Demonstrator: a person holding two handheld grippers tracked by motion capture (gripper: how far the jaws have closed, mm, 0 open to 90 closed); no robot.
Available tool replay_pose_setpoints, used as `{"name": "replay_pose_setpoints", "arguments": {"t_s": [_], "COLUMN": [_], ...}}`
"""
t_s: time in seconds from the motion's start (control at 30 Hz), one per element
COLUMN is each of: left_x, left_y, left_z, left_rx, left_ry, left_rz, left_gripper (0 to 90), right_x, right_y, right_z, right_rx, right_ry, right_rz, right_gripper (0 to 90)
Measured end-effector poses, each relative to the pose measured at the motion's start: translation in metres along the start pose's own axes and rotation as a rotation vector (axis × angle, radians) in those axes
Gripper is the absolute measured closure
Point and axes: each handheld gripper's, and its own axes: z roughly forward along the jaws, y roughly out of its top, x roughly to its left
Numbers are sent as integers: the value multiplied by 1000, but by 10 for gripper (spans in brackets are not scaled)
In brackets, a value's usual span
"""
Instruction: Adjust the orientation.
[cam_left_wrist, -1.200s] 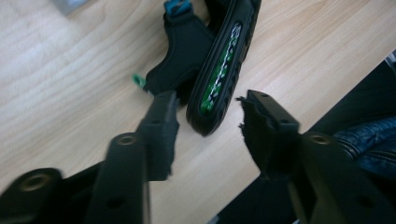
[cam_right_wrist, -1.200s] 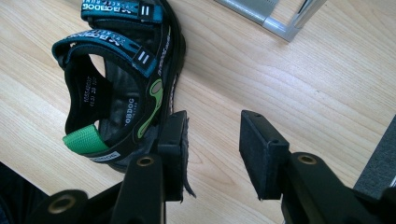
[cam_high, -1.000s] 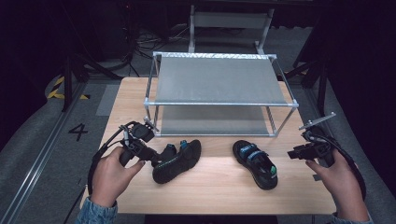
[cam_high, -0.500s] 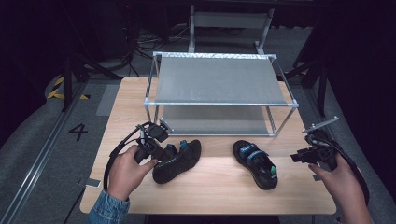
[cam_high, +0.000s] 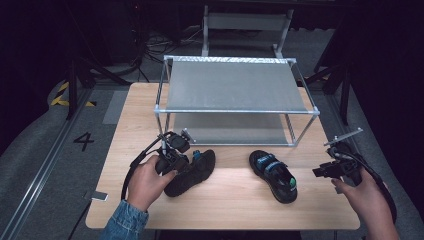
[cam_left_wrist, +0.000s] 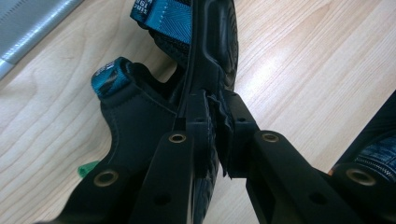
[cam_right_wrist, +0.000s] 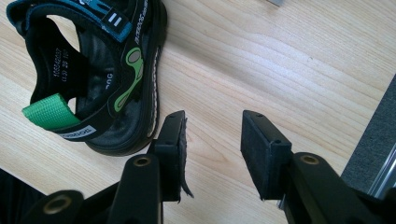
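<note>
A "4" marks the floor (cam_high: 83, 141) beside the table.

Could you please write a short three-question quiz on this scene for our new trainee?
1. True or false: the left gripper is shut on the edge of the left sandal.
2. Which describes the right gripper? A. shut on the right sandal; B. open, beside that sandal; C. resting on the shelf rack.
3. Fill in: both sandals lie on the wooden ____.

Key: 1 true; 2 B; 3 table.
</note>
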Motion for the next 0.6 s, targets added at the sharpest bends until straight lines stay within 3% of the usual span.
{"name": "replay_pose_setpoints", "arguments": {"t_s": [0.27, 0.6], "left_x": [0, -11], "left_y": [-1, -4], "left_z": [2, 1], "left_rx": [-19, -20], "left_ry": [-11, 15], "left_rz": [0, 22], "left_gripper": [846, 852], "right_x": [1, 4], "right_y": [1, 3], "right_z": [1, 0], "right_rx": [2, 1], "right_ry": [1, 8], "right_rz": [-5, -16], "right_gripper": [610, 612]}}
